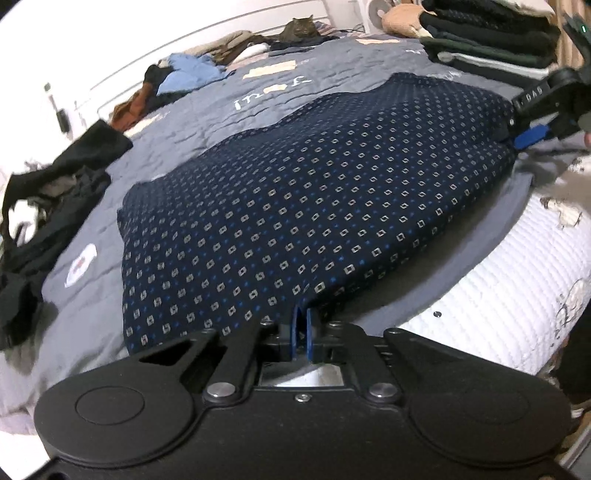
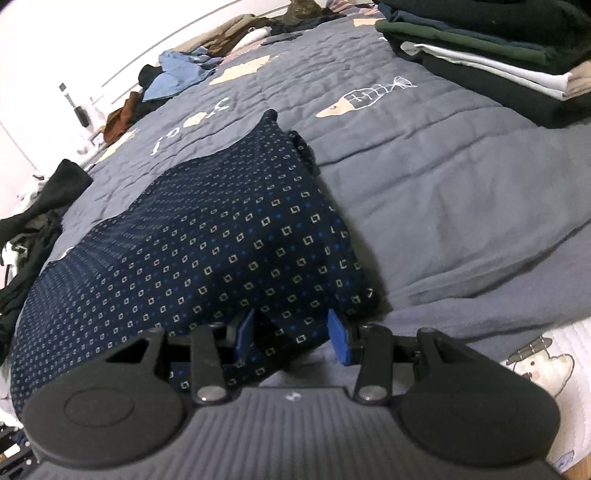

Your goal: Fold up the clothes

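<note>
Two claws sit on one garment, and I see both from my feeds. Biggest thing in view is the bed with its grey quilt [image 1: 207, 122], stitched with pale patches and lettering; a white quilted cover [image 1: 491, 269] shows at its near edge. Spread across the quilt lies the navy shirt [image 1: 295, 206], dotted with small pale squares and blue specks — it stretches from directly in front of my left claw away to the right claw at the far corner.

A stack of folded clothes [image 2: 491, 48] stands on the quilt at the upper right, well apart from the shirt. Loose unfolded clothes [image 1: 48, 206] are heaped along the left side, more of them further back near the wall. A cat [image 1: 300, 28] sits at the far end of the bed.

My left claw [image 1: 303, 334] has its blue pads pressed together, pinching the near hem of the shirt at about the middle of that edge. My right claw [image 2: 291, 334] holds the shirt's right-hand near corner — a bunched fold of cloth fills the gap between its blue pads [image 2: 338, 332], which stand partly apart and clamped on that fold. In the left feed that same claw shows at the shirt's far right corner.
</note>
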Motion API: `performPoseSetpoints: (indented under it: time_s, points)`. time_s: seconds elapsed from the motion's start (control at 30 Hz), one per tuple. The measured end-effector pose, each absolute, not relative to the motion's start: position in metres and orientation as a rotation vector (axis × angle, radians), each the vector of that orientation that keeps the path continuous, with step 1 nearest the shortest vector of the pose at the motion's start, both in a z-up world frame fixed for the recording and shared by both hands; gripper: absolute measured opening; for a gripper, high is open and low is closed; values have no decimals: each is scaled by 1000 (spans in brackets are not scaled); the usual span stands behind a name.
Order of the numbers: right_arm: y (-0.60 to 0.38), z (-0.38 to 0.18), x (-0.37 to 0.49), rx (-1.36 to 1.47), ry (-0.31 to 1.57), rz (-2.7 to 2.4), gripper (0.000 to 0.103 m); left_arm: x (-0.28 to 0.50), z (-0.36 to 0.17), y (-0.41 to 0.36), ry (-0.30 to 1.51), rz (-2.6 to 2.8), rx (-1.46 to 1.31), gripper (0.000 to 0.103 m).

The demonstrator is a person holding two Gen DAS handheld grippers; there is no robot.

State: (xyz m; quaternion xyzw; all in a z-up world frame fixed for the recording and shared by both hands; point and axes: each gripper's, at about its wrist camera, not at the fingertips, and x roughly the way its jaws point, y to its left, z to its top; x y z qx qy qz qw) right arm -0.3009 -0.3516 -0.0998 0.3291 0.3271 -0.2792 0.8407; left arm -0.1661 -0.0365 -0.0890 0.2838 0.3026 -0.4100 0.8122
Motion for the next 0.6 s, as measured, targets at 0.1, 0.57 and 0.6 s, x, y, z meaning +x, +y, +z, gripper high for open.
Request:
performPoseSetpoints:
  time_s: [0.1,0.57,0.6]
  points:
    - [-349,-94,-301,696,687,-598,43,-156,-79,-22,706,-847,453,16]
    - [-322,-53,-293,658,494,-351,44,-93,-65,64,828,-446,-252,57]
    - [-319,-53,-290,647,498,-339,44,-89,-69,69,858,-432,-299,57]
